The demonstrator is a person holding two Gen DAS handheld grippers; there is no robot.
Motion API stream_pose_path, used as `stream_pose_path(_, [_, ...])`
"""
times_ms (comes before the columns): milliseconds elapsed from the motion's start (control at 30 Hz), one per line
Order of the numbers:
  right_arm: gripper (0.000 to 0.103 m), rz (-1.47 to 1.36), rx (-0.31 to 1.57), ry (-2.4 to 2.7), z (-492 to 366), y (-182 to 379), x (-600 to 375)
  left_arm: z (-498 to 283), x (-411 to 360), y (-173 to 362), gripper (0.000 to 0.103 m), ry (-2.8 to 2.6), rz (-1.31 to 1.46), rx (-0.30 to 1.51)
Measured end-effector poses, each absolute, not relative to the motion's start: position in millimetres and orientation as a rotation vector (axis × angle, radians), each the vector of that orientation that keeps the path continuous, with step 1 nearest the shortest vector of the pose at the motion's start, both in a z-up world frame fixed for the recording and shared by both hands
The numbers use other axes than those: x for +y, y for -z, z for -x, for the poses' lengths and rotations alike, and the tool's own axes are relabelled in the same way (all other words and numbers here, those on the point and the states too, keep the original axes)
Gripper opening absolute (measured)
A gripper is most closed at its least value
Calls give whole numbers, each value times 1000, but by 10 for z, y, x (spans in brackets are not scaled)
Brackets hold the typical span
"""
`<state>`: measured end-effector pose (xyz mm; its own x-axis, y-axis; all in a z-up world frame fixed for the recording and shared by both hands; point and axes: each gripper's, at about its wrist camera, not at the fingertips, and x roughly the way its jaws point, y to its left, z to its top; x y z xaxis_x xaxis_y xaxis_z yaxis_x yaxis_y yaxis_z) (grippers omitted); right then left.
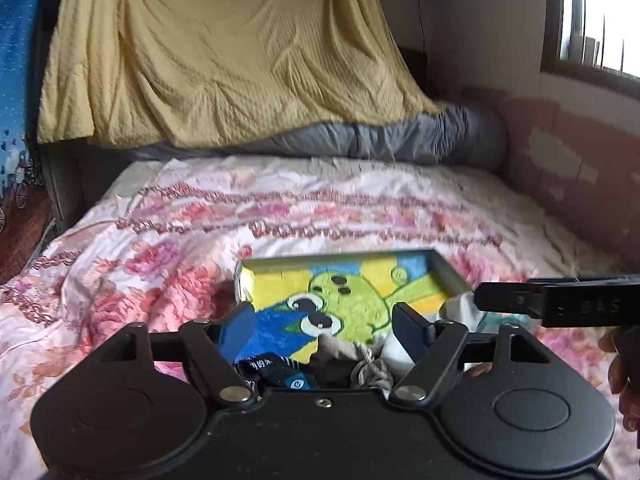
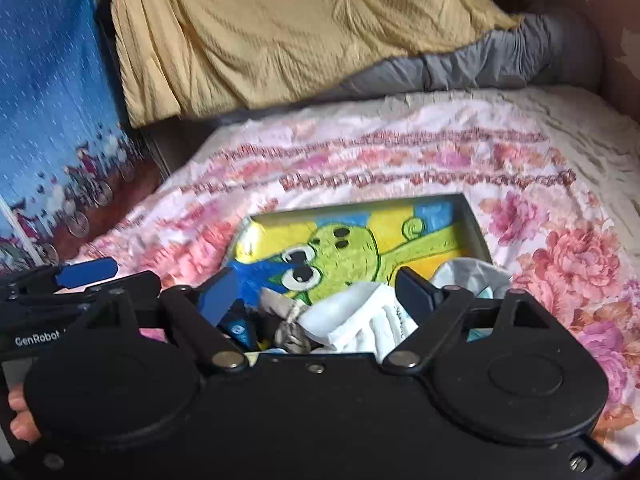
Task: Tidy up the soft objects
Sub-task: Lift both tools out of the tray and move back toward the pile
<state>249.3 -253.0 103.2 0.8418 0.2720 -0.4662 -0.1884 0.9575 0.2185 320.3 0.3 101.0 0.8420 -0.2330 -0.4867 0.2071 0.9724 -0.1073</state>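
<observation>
Both claws wide open, nothing between the pads.

Left gripper [image 1: 324,326]: jaws spread, hanging over the near end of the box [image 1: 448,270], clear of the contents. Right gripper [image 2: 316,292]: same, jaws spread above the clothes at the box's near end, gripping nothing.

Box: shallow, open-topped, sitting on the floral bedspread [image 1: 132,240] near the bed's front edge, roughly centred. Inside, a cartoon towel [image 1: 352,292] with a green bear-like face on yellow and blue, lying flat and covering most of the box floor.

Soft items piled at the box's near edge, on top of the towel:
- white garment [image 2: 360,320], crumpled, near-right corner, partly draped over the rim
- beige-grey cloth with a knotted cord [image 1: 370,364], middle
- dark blue item with a label [image 1: 280,372], near-left; type unclear

Right gripper's finger also visible from the left wrist view, at the right edge beside the box's right rim; left gripper's blue pad visible from the right wrist view at the left edge.

Back of the bed: grey rolled duvet [image 1: 420,136] along the far edge, yellow blanket [image 1: 224,52] hanging behind it.
</observation>
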Motion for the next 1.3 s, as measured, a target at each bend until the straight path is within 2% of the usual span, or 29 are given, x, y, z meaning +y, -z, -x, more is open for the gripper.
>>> stream_pose_path(100, [94,-186,473,-261,-2262,-1157,-2592,-3004,49,-1137,87,228,72,488])
stream_pose_path(200, [98,-186,422,-279,-2005,-1253,-2606,-2763,73,-1243,97,229,78,444])
stream_pose_path(500, [102,-138,303,-286,-1225,-1437,-2658,-2037,14,-1436,101,271,71,356])
stream_pose_path(800, [103,-142,293,-311,-669,-1453,-2744,-1364,34,-1513,102,283,91,291])
stream_pose_path(1300, [103,-144,265,-307,-389,-1384,-2728,-792,69,-1360,102,218,96,298])
